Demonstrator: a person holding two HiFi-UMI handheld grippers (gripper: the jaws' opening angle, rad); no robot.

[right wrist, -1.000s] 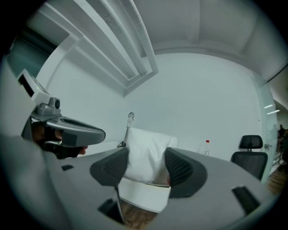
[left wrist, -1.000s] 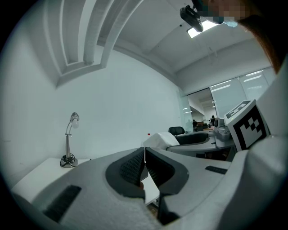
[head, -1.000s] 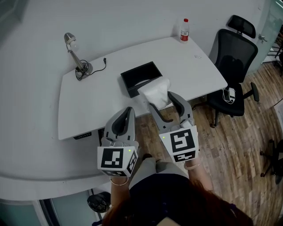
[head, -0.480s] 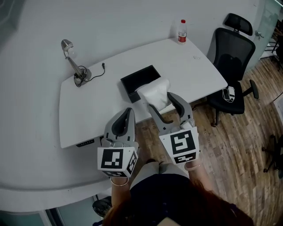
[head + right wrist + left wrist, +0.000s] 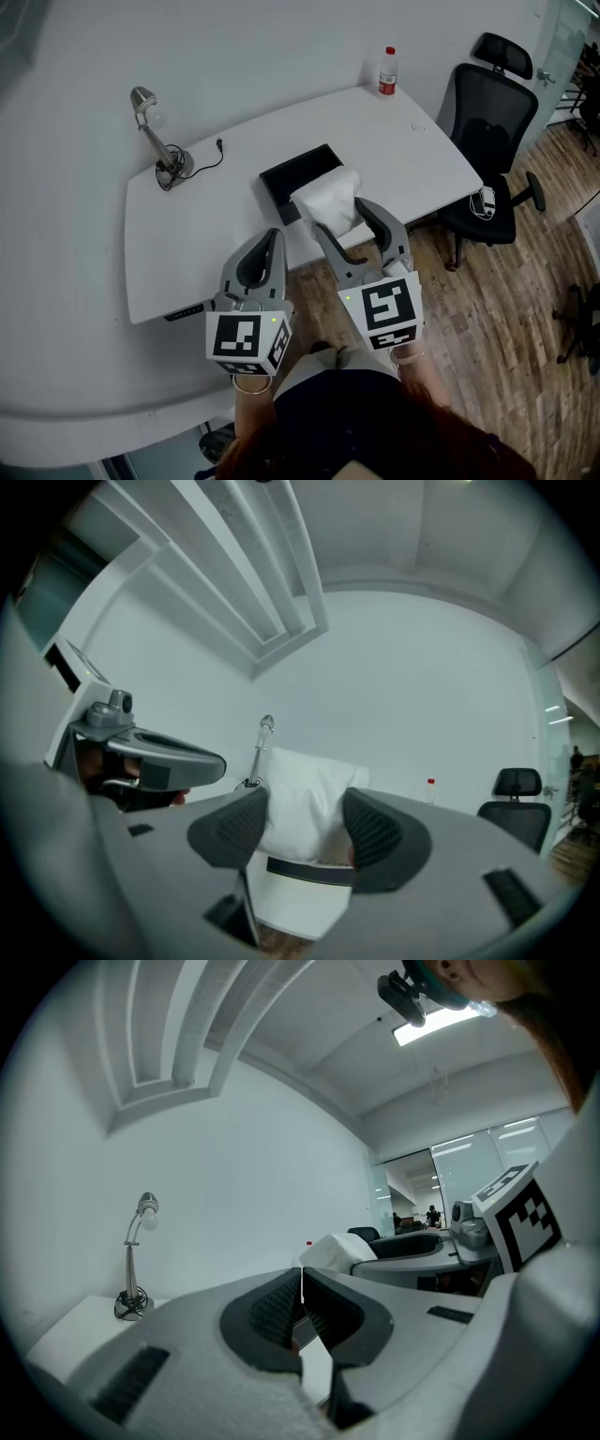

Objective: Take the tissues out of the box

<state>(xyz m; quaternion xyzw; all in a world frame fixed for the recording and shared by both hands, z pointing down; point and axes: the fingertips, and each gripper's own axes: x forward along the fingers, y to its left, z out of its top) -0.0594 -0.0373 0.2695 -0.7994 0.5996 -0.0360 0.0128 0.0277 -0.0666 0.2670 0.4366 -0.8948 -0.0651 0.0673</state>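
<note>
Gripping the white tissues (image 5: 307,789) between wide-set jaws, the right gripper (image 5: 305,819) held the bundle straight ahead of its tips, with the black box (image 5: 298,174) below and beyond. The left gripper (image 5: 301,1290) hung alongside, jaws pressed together and empty.

tissues (image 5: 328,195): white soft pack, upright, clear of the box, sides clamped between right gripper (image 5: 341,214) pads.
box (image 5: 298,169): black, rectangular, open-topped, flat on table (image 5: 206,216); at tissues' 10 o'clock, just beside.
</note>
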